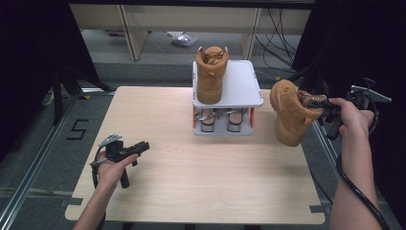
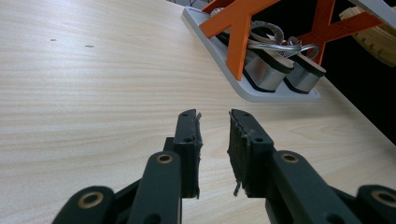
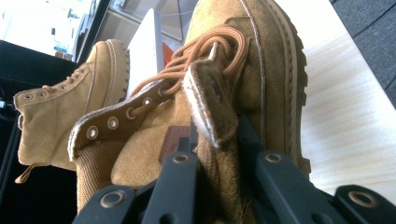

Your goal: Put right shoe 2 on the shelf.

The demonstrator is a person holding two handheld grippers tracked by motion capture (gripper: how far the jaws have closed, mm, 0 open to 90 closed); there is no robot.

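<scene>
Right of the rack [image 1: 227,96], my right gripper [image 1: 317,101] is clamping the boot [image 1: 289,112] by its tongue, sole probably facing the rack; left gripper [image 1: 143,145] is idling part-open, empty.

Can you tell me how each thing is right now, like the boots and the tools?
Held boot: lifted off the table, tilted, pinched at its collar by the right tool.
Shelf boot: upright on the rack's top.
Sandals: side by side on the lower shelf.
Left tool: open, empty, over the table.
</scene>
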